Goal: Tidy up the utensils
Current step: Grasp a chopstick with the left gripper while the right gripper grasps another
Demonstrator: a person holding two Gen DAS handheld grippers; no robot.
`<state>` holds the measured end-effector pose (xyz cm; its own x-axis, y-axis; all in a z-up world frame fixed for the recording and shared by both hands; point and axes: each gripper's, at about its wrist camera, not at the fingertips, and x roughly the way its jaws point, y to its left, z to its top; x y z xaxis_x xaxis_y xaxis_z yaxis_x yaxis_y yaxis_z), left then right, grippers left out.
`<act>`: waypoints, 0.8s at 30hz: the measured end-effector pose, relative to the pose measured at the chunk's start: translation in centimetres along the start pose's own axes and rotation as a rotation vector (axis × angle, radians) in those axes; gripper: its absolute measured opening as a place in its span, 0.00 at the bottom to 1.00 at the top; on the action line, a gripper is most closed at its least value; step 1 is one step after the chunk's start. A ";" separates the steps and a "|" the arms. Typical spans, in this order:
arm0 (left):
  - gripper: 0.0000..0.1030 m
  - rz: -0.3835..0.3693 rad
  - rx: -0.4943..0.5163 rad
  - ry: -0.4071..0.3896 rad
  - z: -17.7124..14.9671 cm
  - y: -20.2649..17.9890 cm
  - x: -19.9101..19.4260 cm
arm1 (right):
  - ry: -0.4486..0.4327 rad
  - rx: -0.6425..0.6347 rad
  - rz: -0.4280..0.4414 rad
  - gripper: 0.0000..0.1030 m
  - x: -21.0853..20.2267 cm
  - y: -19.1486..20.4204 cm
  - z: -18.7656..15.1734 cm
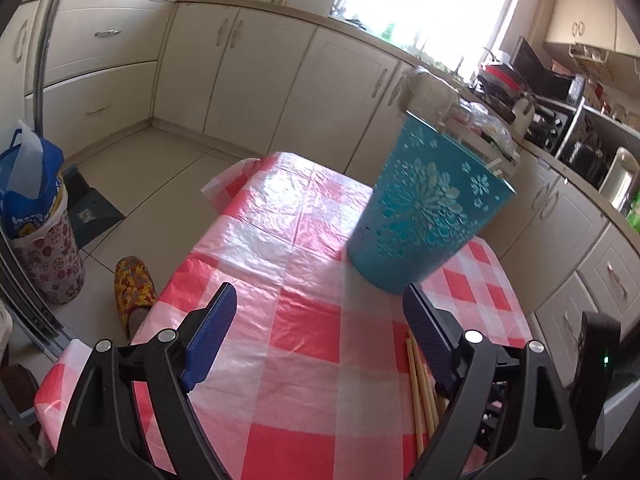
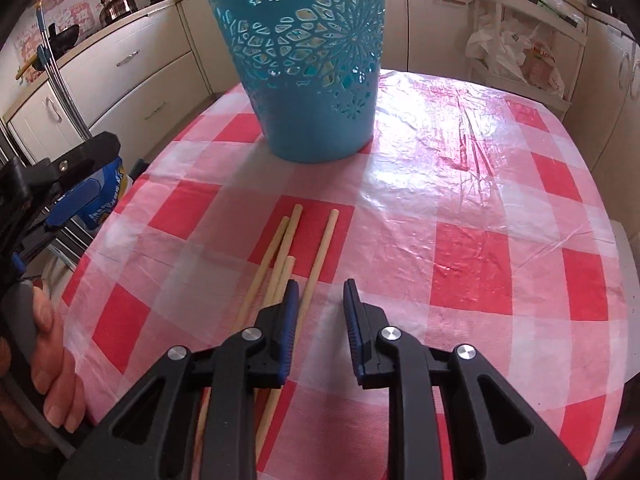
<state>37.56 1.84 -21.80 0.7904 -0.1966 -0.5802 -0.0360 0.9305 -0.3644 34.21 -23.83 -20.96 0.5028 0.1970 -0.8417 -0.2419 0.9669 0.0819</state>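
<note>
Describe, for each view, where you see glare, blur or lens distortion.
Left wrist view: the window is blown out to white, the blue basket looks slightly smeared, and the cabinets bow with the fisheye. Right wrist view: glare streaks the checked tablecloth, the chopsticks stay sharp, and the table edge curves.

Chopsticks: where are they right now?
In the right wrist view the chopsticks lie loose on the checked tablecloth, nearer the camera than the blue basket, running under the right claw's left finger.
</note>
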 end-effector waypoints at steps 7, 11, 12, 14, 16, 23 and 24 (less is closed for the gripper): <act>0.79 0.009 0.289 0.181 -2.2 -6.1 2.3 | -0.001 0.035 -0.002 0.12 -0.8 -3.1 -0.4; 0.79 0.013 0.355 0.261 -3.2 -8.1 4.0 | -0.007 0.045 0.026 0.10 -1.1 -4.3 -0.6; 0.78 0.017 0.361 0.281 -3.3 -8.4 4.3 | -0.007 0.051 0.035 0.10 -1.1 -4.5 -0.6; 0.75 0.038 0.372 0.303 -3.4 -8.0 5.0 | -0.007 0.064 0.057 0.10 -1.2 -4.9 -0.6; 0.71 0.064 0.382 0.334 -3.7 -7.8 5.6 | -0.006 0.076 0.078 0.10 -1.2 -5.2 -0.5; 0.66 0.104 0.445 0.355 -3.8 -8.9 6.6 | -0.005 0.073 0.097 0.11 -0.8 -5.3 0.2; 0.57 0.100 0.463 0.358 -3.8 -9.3 6.8 | -0.001 0.055 0.100 0.11 -0.7 -5.1 0.2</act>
<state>40.94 -9.36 -25.15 0.5387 -0.1184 -0.8341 0.2344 0.9720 0.0134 35.23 -28.86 -20.66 0.4792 0.2930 -0.8273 -0.2446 0.9499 0.1948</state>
